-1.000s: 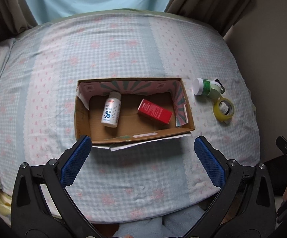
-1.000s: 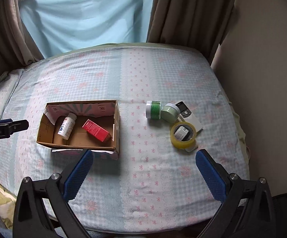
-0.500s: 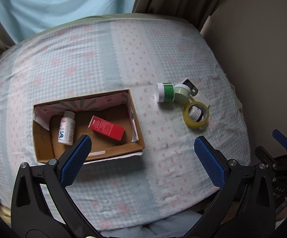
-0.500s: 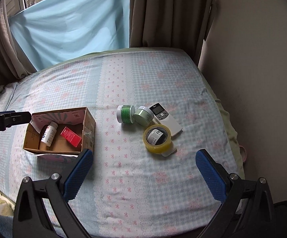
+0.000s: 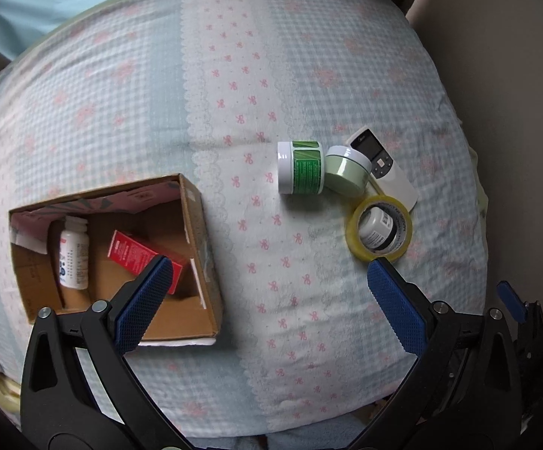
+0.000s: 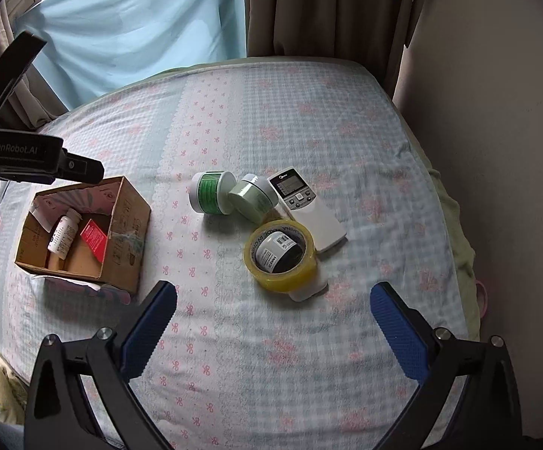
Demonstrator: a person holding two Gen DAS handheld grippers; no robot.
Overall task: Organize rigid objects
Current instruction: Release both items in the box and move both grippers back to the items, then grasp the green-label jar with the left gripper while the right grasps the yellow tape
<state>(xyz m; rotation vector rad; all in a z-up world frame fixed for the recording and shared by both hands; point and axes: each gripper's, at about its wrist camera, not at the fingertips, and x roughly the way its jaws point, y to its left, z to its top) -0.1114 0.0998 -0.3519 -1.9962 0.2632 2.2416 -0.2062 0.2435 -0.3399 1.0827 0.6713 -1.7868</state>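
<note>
left claw (image 5: 267, 281) spread | red box (image 5: 136, 253) half-hidden | small jar (image 5: 378, 230) inside tape roll (image 5: 354, 238)

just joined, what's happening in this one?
A person holds two grippers over a bed, sorting items into a cardboard box. The white bottle and red carton are already inside. Two jars, a remote and a tape roll ringing a small container lie loose. Left gripper and right gripper are both open, jaws empty, touching nothing.
</note>
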